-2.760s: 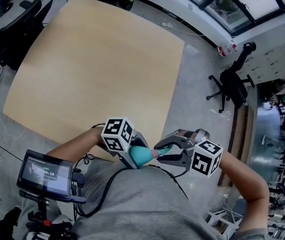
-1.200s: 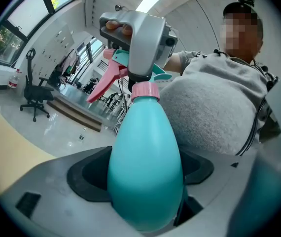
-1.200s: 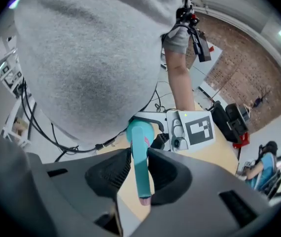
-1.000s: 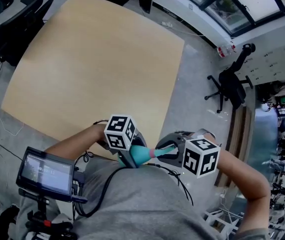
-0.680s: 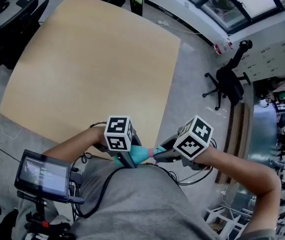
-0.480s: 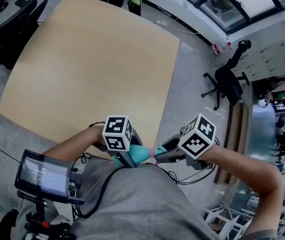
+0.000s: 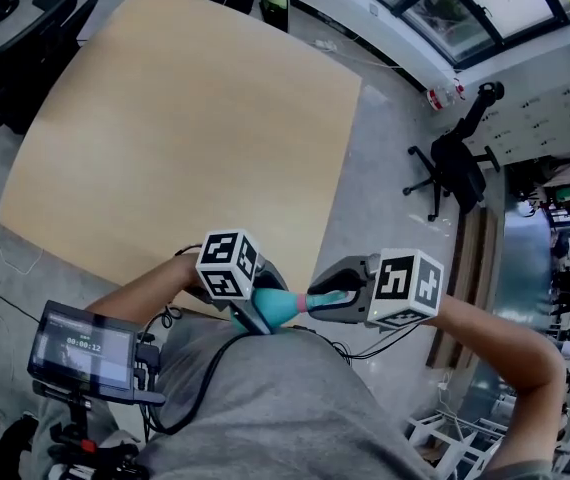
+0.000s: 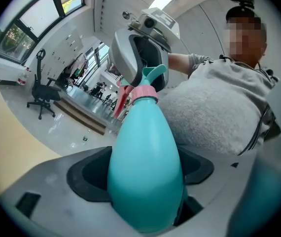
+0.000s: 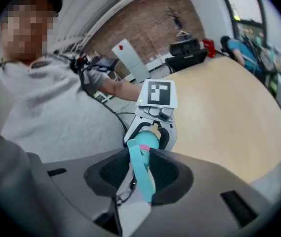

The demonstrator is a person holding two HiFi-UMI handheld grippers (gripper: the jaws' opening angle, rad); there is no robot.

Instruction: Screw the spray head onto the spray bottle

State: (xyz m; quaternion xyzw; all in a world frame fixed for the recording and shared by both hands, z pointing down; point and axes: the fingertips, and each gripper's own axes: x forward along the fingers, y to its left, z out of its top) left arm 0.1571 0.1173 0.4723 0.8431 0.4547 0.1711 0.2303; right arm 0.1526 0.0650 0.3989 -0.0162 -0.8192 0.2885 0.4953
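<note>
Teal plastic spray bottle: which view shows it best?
The left gripper view: the teal egg-shaped plastic spray bottle is large and sharp, body to pink collar. The head view shows only a small teal patch; the right gripper view only its shoulder beyond the teal spray head.

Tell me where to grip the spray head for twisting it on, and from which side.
Grip the spray head by its pink collar, pads on opposite sides, coming along the axis of the bottle from its neck end. It is round; the nozzle above is lopsided. The right gripper has just been opening its jaws, the head between them.
</note>
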